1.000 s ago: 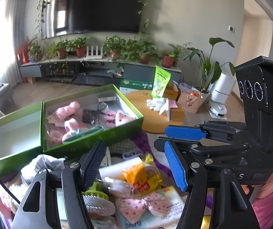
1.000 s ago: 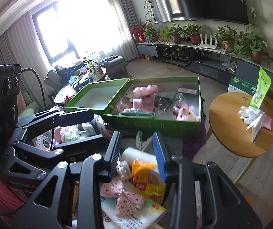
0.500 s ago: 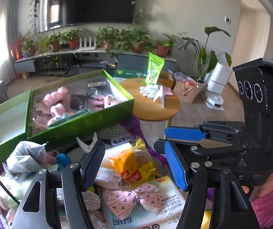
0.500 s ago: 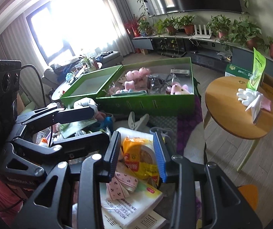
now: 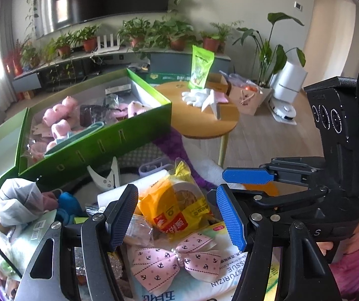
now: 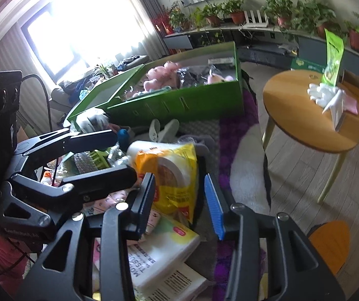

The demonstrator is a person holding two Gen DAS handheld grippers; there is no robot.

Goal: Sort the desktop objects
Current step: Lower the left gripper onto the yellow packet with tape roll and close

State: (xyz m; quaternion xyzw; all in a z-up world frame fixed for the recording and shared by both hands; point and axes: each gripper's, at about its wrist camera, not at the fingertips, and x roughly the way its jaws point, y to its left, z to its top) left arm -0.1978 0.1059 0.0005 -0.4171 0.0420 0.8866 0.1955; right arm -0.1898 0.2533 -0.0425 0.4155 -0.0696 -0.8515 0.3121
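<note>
clutter crowded the table (image 5: pixel 139 155) in front of both claws. the left claw (image 5: pixel 176 215) hung released over a yellow snack packet (image 5: pixel 176 205), its fingers spread to either side and touching nothing. just below the packet lay a pink bow (image 5: pixel 176 258) on a white tissue pack (image 5: pixel 204 283). a white clip (image 5: pixel 105 176) sat beyond the packet, near the front wall of a green box (image 5: pixel 99 145) that held pink plush toys (image 5: pixel 59 123). a crumpled grey cloth (image 5: pixel 16 200) and something blue (image 5: pixel 69 205) lay off to the left.

the right claw (image 6: pixel 179 200) was also released, with the same packet (image 6: pixel 174 175) lying between its fingers; whether either finger touched the wrapper could not be told. in the right view the left claw (image 6: pixel 104 155) crossed in from the left and covered most of the bow, while the tissue pack (image 6: pixel 159 248) showed partly under the right claw's frame.

only the left view showed the bow whole and the inside of the box clearly. only the right view showed a green comb-like thing (image 6: pixel 99 160) behind the left claw, too hidden to name. a round wooden side table (image 6: pixel 312 115) with white gloves (image 6: pixel 322 92) stood well apart to the right.
</note>
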